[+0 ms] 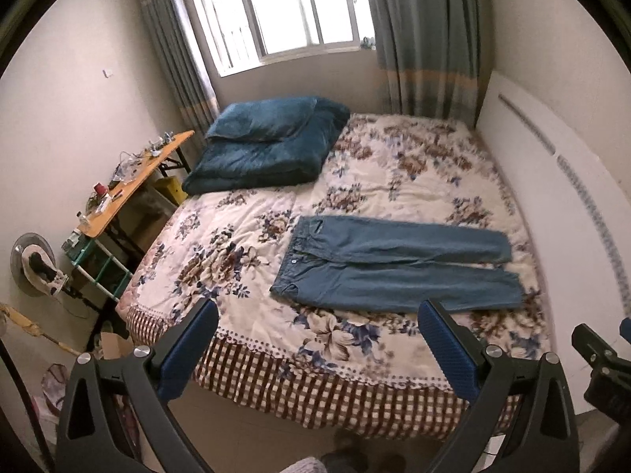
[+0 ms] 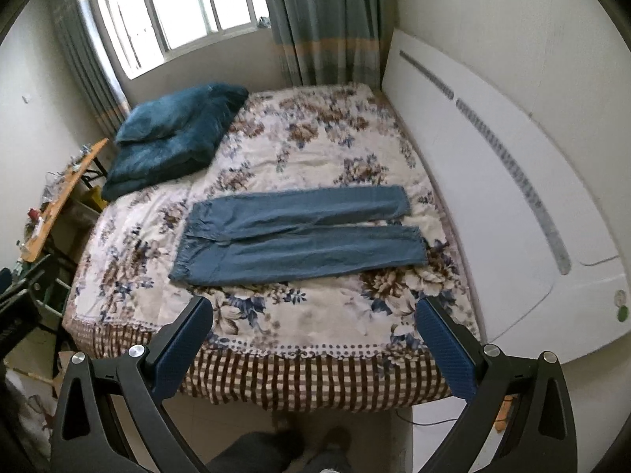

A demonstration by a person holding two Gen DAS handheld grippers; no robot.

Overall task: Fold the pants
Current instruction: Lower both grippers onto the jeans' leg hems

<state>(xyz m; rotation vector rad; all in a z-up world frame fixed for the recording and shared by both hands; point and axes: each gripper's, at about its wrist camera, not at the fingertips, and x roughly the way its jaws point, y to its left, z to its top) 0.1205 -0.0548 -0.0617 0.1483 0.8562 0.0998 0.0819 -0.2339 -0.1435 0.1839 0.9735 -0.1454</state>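
Note:
Blue jeans lie flat and spread on the floral bedspread, waistband to the left, both legs pointing right toward the headboard. They also show in the right wrist view. My left gripper is open and empty, held in the air before the bed's near edge, short of the jeans. My right gripper is open and empty too, also off the bed's near edge. The right gripper's body shows at the right edge of the left wrist view.
A folded dark teal duvet with a pillow lies at the bed's far left corner. A white headboard runs along the right. A cluttered wooden side table stands left of the bed. A window and curtains are behind.

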